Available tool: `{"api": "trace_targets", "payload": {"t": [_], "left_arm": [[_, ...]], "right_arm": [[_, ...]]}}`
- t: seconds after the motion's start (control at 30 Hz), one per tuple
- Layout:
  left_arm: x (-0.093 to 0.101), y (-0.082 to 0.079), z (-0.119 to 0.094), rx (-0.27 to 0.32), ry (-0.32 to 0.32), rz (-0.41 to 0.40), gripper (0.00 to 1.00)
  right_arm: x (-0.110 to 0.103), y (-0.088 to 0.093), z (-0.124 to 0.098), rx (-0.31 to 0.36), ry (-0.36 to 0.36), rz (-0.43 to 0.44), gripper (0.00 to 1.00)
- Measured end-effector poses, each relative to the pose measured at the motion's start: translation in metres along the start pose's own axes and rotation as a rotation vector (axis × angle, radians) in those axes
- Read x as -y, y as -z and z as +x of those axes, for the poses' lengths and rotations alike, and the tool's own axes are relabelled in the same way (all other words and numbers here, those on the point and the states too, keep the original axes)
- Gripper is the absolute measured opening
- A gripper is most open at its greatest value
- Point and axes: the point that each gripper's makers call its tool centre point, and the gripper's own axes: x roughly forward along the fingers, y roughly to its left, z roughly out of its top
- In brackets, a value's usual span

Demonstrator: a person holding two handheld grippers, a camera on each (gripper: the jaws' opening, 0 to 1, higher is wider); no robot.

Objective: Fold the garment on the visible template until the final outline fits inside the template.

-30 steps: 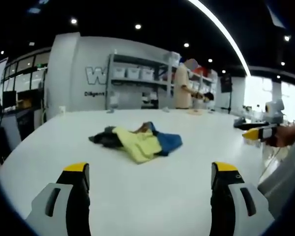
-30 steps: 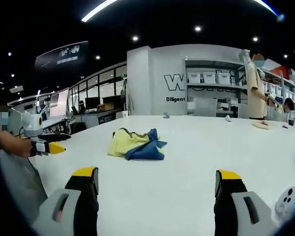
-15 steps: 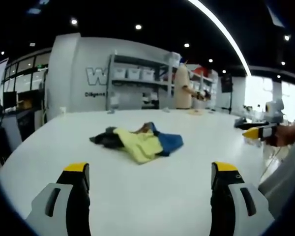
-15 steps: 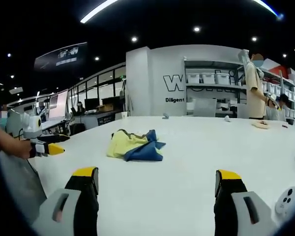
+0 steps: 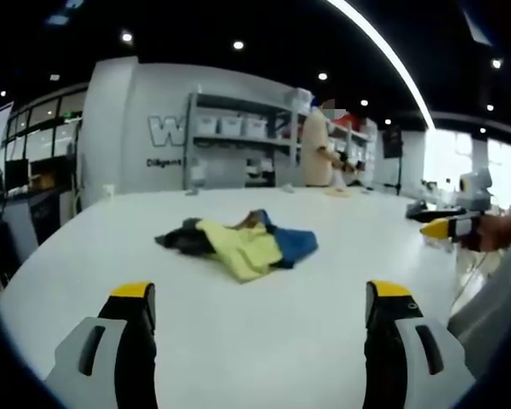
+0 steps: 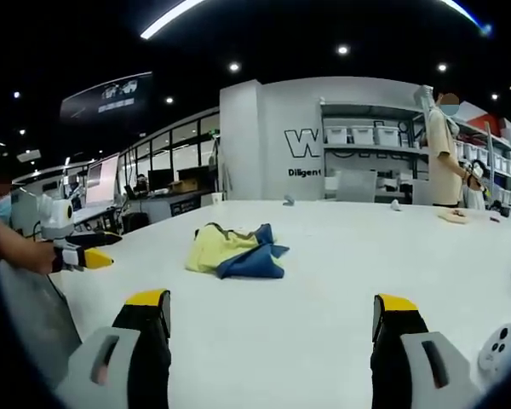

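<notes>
We see a broad white table backed by shelving, where a person stands. The crumpled yellow-and-blue garment lies mid-table, well apart from both grippers. The left gripper view reveals its dark part. Left gripper and right gripper jaws stand wide apart.

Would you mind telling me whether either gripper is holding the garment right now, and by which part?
Nothing is held. The left gripper and right gripper are both open, short of the crumpled garment lying on the white table.
</notes>
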Motion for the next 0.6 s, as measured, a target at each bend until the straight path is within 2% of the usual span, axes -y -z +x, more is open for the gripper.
{"api": "trace_targets", "payload": {"t": [0.6], "left_arm": [[0.0022,-0.0002,0.0000,-0.005,0.006,0.009,0.98]], "right_arm": [[-0.0048,0.0054,0.0023,-0.021,-0.010,0.002,0.99]]}}
